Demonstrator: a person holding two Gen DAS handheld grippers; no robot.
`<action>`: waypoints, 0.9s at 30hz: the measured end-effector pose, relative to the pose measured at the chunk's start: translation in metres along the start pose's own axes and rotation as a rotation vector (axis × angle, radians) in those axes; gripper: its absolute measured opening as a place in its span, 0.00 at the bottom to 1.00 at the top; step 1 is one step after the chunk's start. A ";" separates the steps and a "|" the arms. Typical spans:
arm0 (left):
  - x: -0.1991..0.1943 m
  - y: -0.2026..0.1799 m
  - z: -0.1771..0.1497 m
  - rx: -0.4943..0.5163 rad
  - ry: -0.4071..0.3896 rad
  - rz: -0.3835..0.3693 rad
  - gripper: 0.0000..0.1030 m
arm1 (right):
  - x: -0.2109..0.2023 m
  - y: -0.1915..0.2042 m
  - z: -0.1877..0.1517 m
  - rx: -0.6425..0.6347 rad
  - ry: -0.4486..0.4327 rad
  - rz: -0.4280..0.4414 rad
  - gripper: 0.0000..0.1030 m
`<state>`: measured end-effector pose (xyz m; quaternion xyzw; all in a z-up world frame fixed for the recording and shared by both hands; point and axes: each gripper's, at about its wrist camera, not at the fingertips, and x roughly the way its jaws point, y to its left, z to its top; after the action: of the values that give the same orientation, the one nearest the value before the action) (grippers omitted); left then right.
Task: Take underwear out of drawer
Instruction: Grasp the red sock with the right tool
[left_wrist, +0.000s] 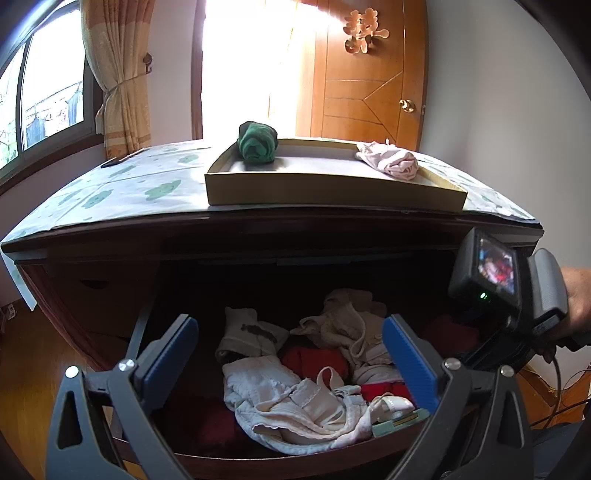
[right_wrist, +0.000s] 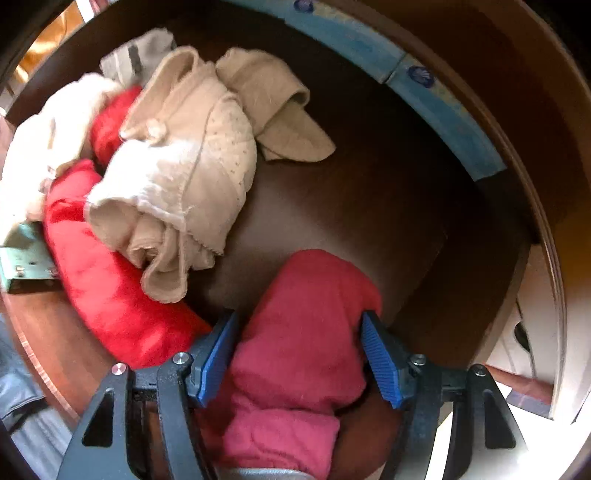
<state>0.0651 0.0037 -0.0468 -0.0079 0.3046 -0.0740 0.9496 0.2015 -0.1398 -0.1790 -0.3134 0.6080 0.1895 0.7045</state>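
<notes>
The left gripper (left_wrist: 291, 360) is hanging wide apart over the open drawer (left_wrist: 295, 456), grasping nothing. Below it, in the lower middle of the left wrist view, cream underwear (left_wrist: 295, 410) is lying in a heap with red pieces. In the right wrist view, the right gripper (right_wrist: 299, 354) is pointing down into the drawer, and a dark pink piece of underwear (right_wrist: 303, 325) is sitting between its blue pads (right_wrist: 218, 354); both pads are touching the cloth, but I cannot tell if they are squeezing it. Up on the dresser top, a flat box (left_wrist: 332, 192) is holding a green rolled piece (left_wrist: 256, 142) and a pale pink piece (left_wrist: 391, 160).
</notes>
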 end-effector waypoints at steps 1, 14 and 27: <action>0.000 0.001 0.000 -0.003 -0.001 0.001 0.99 | 0.002 0.002 0.001 -0.009 0.007 -0.016 0.69; 0.003 -0.003 -0.001 -0.008 0.007 -0.009 0.99 | 0.006 0.008 -0.020 -0.034 -0.085 -0.026 0.28; 0.015 -0.013 -0.007 0.008 0.059 -0.016 0.99 | -0.009 -0.024 -0.045 0.151 -0.329 0.188 0.28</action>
<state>0.0712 -0.0109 -0.0607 -0.0045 0.3324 -0.0830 0.9395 0.1824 -0.1868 -0.1683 -0.1661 0.5238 0.2569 0.7950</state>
